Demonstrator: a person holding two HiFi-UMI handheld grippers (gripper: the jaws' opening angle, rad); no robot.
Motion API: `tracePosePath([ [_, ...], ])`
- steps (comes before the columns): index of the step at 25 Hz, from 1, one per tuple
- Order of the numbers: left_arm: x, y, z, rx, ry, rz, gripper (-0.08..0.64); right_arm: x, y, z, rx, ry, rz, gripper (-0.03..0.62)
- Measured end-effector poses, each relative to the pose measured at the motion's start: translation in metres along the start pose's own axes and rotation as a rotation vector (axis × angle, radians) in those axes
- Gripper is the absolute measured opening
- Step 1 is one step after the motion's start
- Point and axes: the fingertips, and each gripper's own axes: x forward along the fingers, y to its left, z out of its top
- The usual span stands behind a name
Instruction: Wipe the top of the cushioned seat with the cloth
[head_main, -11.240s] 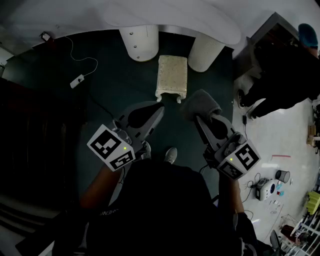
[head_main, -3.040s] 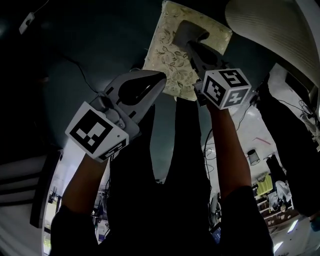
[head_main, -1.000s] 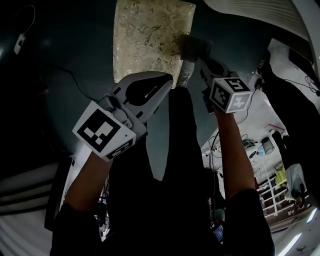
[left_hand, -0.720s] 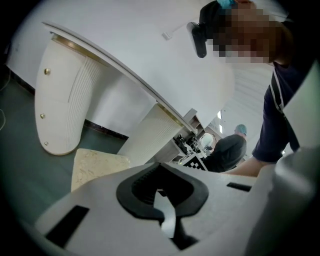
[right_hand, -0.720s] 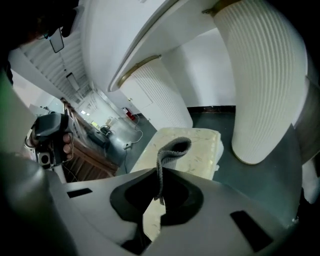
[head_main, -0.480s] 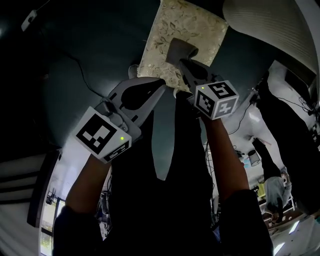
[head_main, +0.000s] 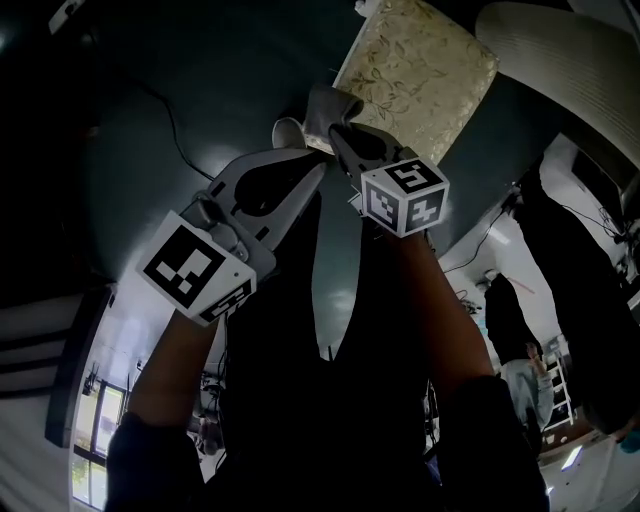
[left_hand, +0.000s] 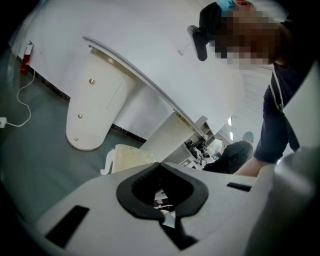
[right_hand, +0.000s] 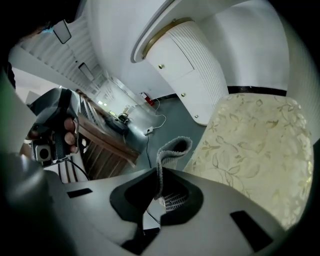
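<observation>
right gripper (head_main: 338, 128) pinches cloth (head_main: 322, 104) — now off mid-top, at lower-left edge of cushioned seat (head_main: 420, 62) | left gripper (head_main: 305, 172) pressed together, empty | stroke likely finished

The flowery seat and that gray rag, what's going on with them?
A person holds a gripper in each hand. The right gripper is shut on a gray cloth, and the cloth sits at the near corner of the cushioned seat. Whether the cloth touches the seat is hard to tell. The left gripper is shut with nothing in it and hangs beside the seat, over the dark floor.
</observation>
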Motion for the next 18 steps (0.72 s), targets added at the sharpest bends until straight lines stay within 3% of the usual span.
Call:
tracePosePath([
  [8,0.014,-0.003,-0.009,0.002,0.024,-0.017,0.006,-0.01,-0.024,-0.045,0.042,0.062,-0.036,0.029],
  [18,0.068,-0.045,-0.017,0.043,0.088,-0.073,0.006,-0.066,-0.071,-0.09,0.116,0.058,-0.09,0.029],
])
